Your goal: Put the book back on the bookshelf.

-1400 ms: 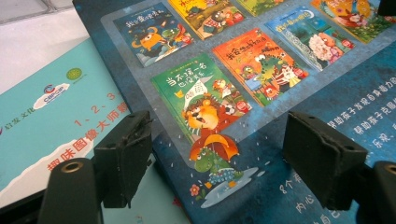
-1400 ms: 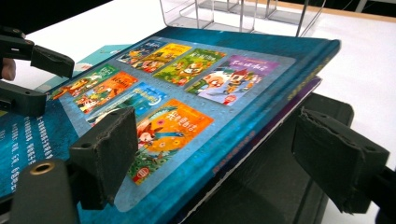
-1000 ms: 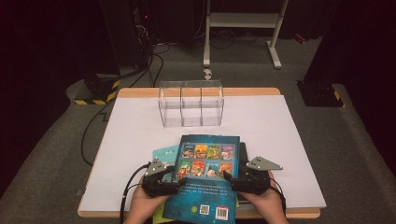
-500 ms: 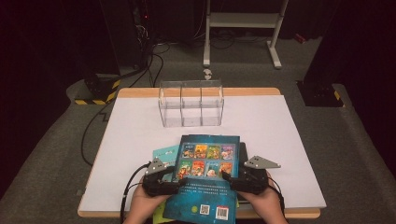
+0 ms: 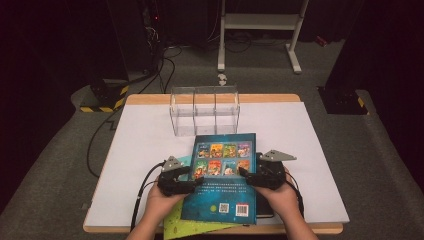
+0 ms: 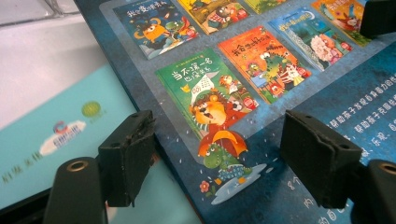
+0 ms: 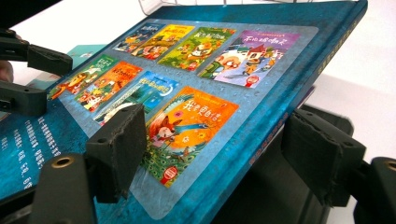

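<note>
**Book being lifted by both edges**

Book (image 5: pixel 224 177) tilting up off the desk (image 5: pixel 310 150), near edge over a green booklet (image 5: pixel 192 226), far edge toward the clear organizer (image 5: pixel 205 111). Left hand-held gripper (image 5: pixel 199 181) straddling the left edge, jaws parted, not visibly pressing. Right hand-held gripper (image 5: pixel 243 173) having just been closing, jaws bracketing the right edge top and bottom, pads apparently not yet clamped. Gripping from both sides likely for keeping the wide cover level.
</note>
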